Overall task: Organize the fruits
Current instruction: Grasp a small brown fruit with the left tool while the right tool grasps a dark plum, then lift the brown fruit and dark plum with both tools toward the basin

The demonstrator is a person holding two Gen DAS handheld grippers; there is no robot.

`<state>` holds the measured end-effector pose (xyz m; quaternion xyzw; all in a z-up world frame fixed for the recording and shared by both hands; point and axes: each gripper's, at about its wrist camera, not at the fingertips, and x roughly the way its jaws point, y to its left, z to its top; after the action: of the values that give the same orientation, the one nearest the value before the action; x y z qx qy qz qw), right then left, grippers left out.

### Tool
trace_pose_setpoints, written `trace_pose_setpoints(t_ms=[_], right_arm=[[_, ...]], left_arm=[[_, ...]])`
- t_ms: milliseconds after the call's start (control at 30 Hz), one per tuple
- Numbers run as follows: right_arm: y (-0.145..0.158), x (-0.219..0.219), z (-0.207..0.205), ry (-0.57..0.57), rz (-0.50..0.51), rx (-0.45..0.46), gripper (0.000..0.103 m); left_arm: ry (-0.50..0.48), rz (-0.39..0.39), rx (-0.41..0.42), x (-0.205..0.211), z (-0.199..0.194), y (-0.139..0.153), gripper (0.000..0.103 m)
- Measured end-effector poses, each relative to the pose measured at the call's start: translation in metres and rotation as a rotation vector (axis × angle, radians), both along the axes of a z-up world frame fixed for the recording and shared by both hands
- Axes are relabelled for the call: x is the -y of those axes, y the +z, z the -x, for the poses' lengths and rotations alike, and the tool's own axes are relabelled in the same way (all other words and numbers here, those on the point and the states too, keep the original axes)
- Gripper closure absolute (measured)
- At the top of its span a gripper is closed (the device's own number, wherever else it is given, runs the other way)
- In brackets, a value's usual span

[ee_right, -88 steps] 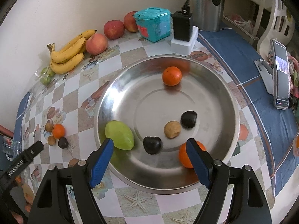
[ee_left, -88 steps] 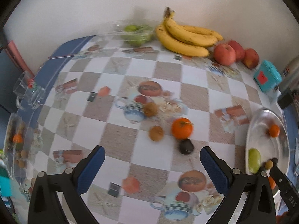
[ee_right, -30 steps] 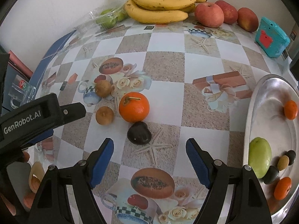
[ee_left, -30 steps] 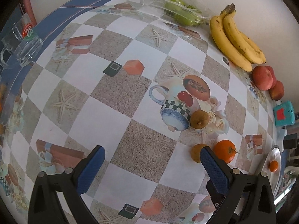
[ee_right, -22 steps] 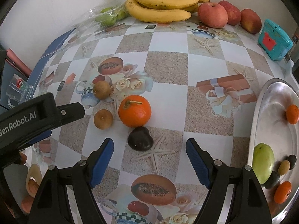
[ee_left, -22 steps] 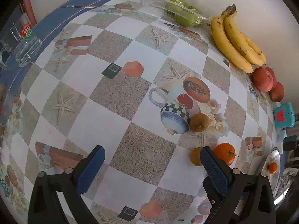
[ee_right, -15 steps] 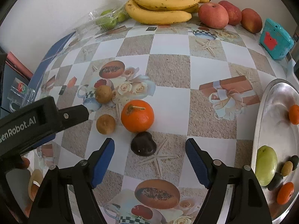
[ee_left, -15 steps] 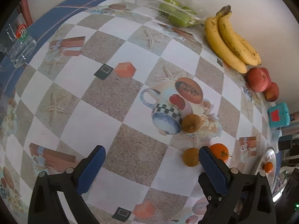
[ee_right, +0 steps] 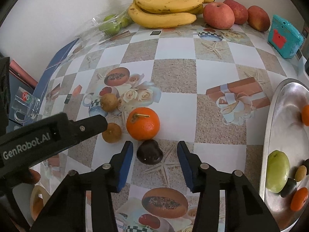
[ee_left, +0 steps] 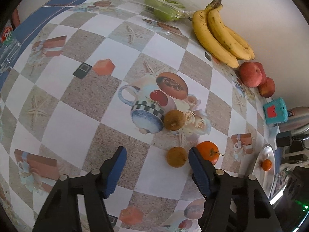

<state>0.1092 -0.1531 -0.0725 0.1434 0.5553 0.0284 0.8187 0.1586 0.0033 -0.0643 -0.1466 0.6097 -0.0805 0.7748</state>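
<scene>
Right gripper: closing round the dark fruit, pads not touching; I grip its firm sides.
Left gripper: closing beside the light brown fruit, gripping nothing.

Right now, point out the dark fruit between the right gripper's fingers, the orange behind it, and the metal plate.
dark fruit (ee_right: 149,152), right wrist view, top middle.
orange (ee_right: 143,124), right wrist view, front face.
metal plate (ee_right: 281,116), right wrist view, bare inner wall.

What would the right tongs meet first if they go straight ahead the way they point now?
Probably the dark brown fruit on the tablecloth: it lies between the closing fingers of the right tongs, not yet pressed. The orange sits just beyond; depth is uncertain.
</scene>
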Motion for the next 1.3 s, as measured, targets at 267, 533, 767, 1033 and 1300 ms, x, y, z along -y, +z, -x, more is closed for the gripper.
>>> trace_pose_setpoints(t_ms=[267, 533, 767, 1033, 1300], right_arm=[[0.000, -0.001, 0.000, 0.002, -0.014, 0.000, 0.063], [-0.001, 0.001, 0.001, 0.000, -0.027, 0.001, 0.068], [-0.001, -0.001, 0.000, 0.009, -0.044, -0.002, 0.074], [0.000, 0.001, 0.003, -0.001, -0.062, -0.008, 0.075], [0.010, 0.006, 0.008, -0.011, -0.087, 0.003, 0.075]], left_arm=[[-0.026, 0.029, -0.001, 0.008, 0.002, -0.002, 0.052], [-0.042, 0.054, -0.009, 0.013, 0.003, -0.005, 0.075], [-0.046, 0.060, -0.010, 0.014, 0.004, -0.004, 0.078], [-0.033, 0.040, 0.001, 0.013, 0.005, 0.001, 0.078], [-0.004, 0.035, 0.042, 0.003, 0.008, 0.018, 0.078]])
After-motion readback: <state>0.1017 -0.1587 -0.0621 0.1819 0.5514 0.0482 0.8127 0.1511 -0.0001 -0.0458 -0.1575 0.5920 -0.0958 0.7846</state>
